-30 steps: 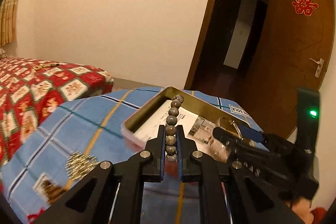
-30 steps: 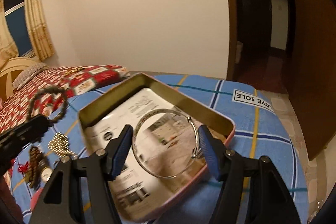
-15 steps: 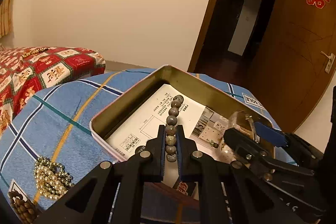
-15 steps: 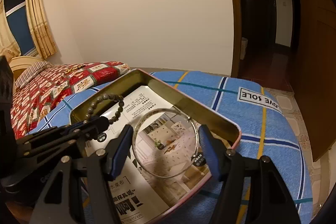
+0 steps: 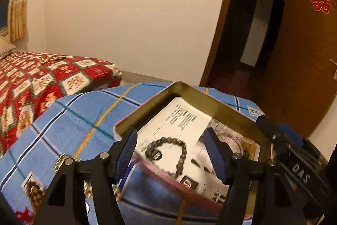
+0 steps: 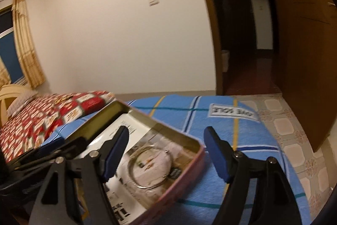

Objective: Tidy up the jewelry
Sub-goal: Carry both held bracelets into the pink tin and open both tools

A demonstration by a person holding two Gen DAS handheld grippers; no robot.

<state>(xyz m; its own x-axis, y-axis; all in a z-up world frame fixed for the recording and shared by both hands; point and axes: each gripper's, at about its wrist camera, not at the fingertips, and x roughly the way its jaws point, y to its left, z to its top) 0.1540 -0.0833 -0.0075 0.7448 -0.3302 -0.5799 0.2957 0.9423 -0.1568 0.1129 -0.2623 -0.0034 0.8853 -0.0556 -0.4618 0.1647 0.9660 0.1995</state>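
Left tool [image 5: 168, 150]: fingers spread wide, nothing between them. The dark bead bracelet [image 5: 168, 156] lies flat on the printed paper [image 5: 181, 119] inside the tin tray [image 5: 212, 99], directly ahead of the gap and touching neither blue pad. Off my left finger, on the blue checked cloth [image 5: 84, 111], loose pieces wait: a pale cluster [image 5: 63, 160] near the finger and brown beads [image 5: 36, 193] lower, both partly hidden by the tool body.

Right tool [image 6: 166, 153]: fingers also wide apart, empty. The silver bangle [image 6: 147, 166] rests flat in the tray's near right corner, just ahead of my left pad; the right pad hangs outside the tray rim [image 6: 179, 136], over the cloth. The other tool's black body crosses the left edge of this view.

Judgement: both pieces are deposited; the step in hand is the withdrawal. Notes for doing it well:
- Lift straight up and back, pads held open, so neither snags a bead or the bangle's clasp.
- Watch the right pad near the tray rim; a knock could shift the tray on the soft cloth.
- Separate the tools before turning; they are close together.
- Left tool's likely next target is the pale cluster; approach low, pads straddling it.
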